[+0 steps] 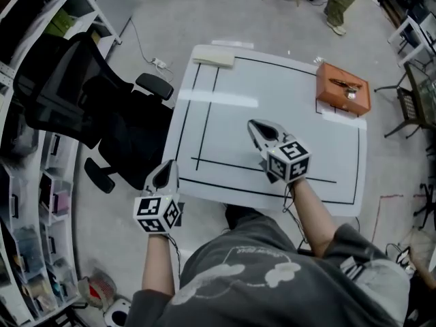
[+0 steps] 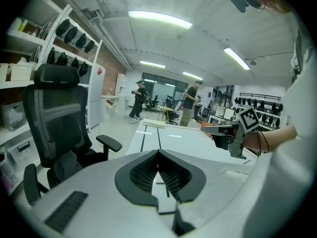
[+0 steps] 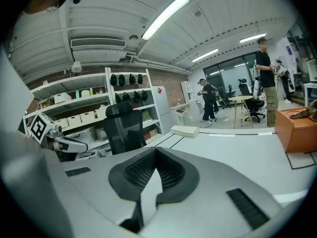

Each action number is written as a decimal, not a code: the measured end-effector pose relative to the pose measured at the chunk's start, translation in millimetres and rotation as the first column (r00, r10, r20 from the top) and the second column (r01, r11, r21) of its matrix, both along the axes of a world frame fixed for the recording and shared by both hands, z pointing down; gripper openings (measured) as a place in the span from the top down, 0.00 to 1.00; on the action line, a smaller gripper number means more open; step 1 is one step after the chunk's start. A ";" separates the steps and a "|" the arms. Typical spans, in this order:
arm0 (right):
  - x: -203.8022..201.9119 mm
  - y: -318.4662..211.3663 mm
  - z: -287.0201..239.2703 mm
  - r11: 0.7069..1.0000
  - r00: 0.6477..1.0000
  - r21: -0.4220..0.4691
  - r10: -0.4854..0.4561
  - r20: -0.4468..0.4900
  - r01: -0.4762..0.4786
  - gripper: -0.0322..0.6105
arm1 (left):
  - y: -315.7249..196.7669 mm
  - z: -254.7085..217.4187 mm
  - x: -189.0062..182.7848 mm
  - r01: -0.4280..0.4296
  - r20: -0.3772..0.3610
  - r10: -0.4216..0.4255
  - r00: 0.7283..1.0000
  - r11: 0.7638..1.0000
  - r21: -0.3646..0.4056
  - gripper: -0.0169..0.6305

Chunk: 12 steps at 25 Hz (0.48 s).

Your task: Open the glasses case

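**Both tools closed and empty; glasses case lies apart from them, at the tabletop's far edge.**

The left tool (image 1: 166, 174) has its jaws together with nothing between them and sits at the near left corner of the white tabletop (image 1: 272, 94). The right tool (image 1: 254, 125), jaws likewise together and empty, is over the middle of the tabletop, inside the black tape lines (image 1: 204, 107). The glasses case (image 1: 213, 58), a cream oblong, lies shut at the far left edge, well apart from both tools. An orange box (image 1: 338, 94) stands at the far right corner with a small brown item on top. A black office chair (image 1: 75, 94) stands left of the tabletop.
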State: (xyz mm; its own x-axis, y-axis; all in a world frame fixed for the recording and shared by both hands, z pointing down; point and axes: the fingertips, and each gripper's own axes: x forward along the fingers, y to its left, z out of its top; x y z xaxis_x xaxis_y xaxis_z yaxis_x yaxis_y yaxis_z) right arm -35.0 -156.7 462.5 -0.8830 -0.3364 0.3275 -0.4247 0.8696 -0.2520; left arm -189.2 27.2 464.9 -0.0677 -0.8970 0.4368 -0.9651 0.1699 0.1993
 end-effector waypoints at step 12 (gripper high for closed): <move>-17.0 -100.6 4.2 1.000 1.000 -0.026 -0.010 -0.006 0.010 0.95 | -132.3 -29.4 -42.1 -0.029 0.052 0.028 0.998 1.000 0.011 0.97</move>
